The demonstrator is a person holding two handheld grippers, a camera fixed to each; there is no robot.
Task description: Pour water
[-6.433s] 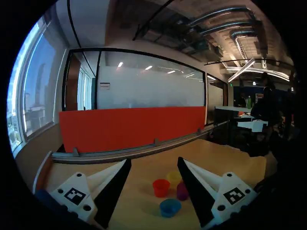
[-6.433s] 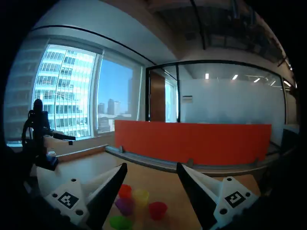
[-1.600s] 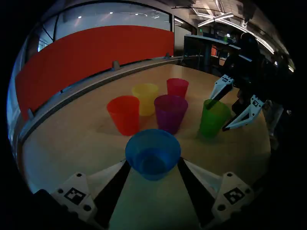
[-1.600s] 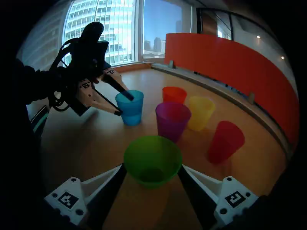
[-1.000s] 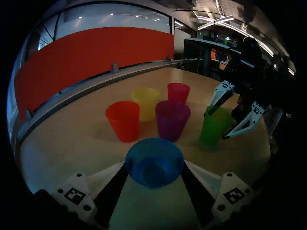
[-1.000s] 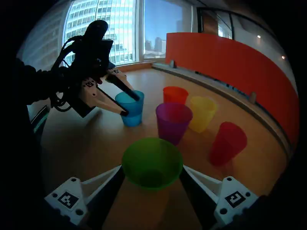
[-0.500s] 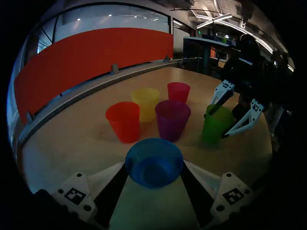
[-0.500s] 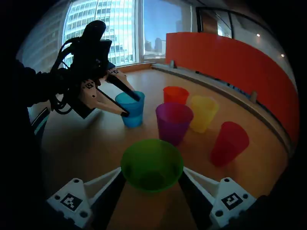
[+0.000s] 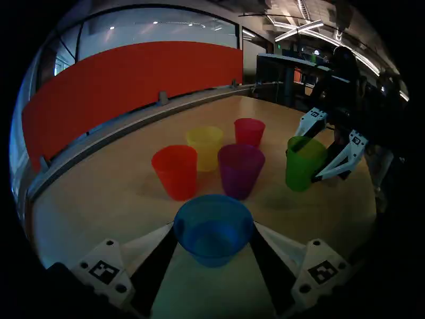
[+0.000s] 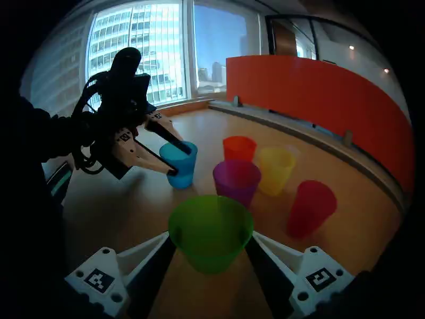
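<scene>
Left gripper [image 9: 212, 227] clamps blue cup [image 9: 213, 242] between its jaws; right gripper [image 10: 210, 236] clamps green cup [image 10: 211, 252]. Hold both level, bring rims close, tip slowly

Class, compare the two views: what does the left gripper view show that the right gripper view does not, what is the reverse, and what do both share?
Left gripper view: strip ceiling lights and dark desks beyond the table.
Right gripper view: a window onto tall buildings.
Shared: the blue cup in the left gripper, the green cup in the right gripper, the orange cup, yellow cup, purple cup, red cup, the orange-red partition and the table.
</scene>
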